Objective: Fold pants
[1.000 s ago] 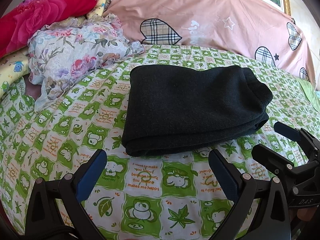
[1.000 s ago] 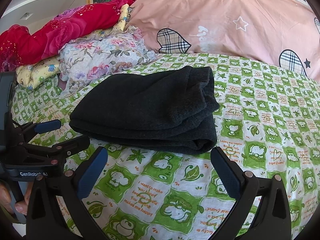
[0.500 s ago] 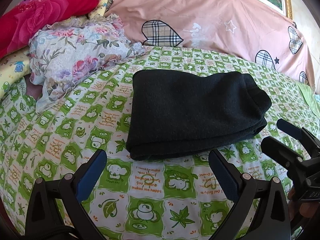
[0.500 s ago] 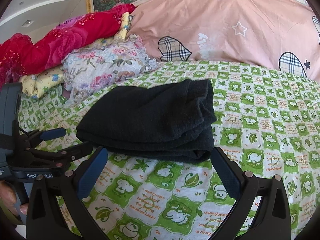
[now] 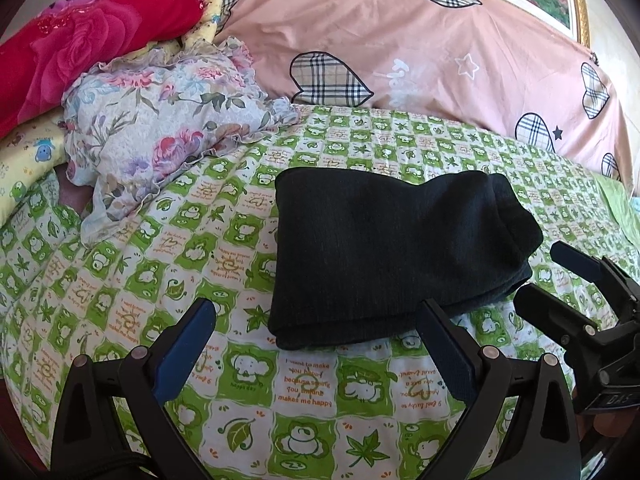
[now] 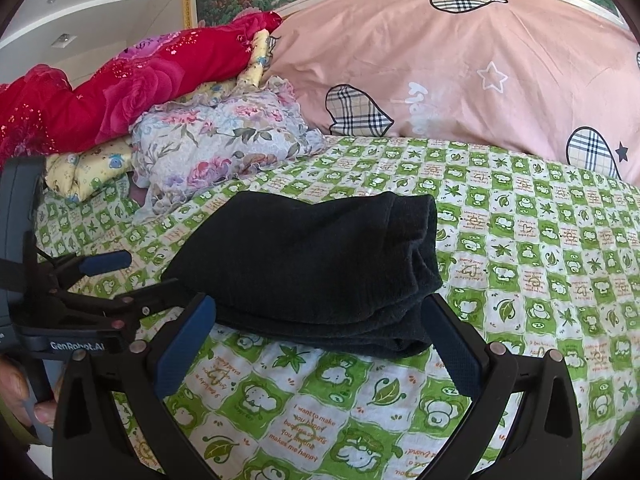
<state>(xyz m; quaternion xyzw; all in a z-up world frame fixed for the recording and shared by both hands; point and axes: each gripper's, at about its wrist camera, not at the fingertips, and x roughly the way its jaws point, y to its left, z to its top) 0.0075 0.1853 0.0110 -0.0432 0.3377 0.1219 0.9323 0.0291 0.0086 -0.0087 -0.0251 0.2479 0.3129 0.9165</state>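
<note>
Dark pants (image 5: 384,252) lie folded into a compact stack on the green-and-white patterned bedsheet (image 5: 168,248); the right wrist view shows the same pants (image 6: 320,264) with their layered edge facing me. My left gripper (image 5: 316,336) is open, hovering just short of the stack's near edge with nothing between its fingers. My right gripper (image 6: 320,332) is open too, its fingers straddling the stack's near edge from slightly above without gripping it. Each gripper appears in the other's view, the right gripper (image 5: 560,276) at the right and the left gripper (image 6: 132,276) at the left.
A large pink pillow (image 5: 400,48) with plaid hearts lies across the back. A floral cushion (image 5: 160,128), a red rose blanket (image 5: 80,40) and a yellow cloth (image 5: 28,160) pile up at the back left. A hand (image 6: 20,392) holds the left gripper's handle.
Both grippers have drawn back and lifted away from the folded pants, so the stack sits farther off in both views. The pants have not moved.
</note>
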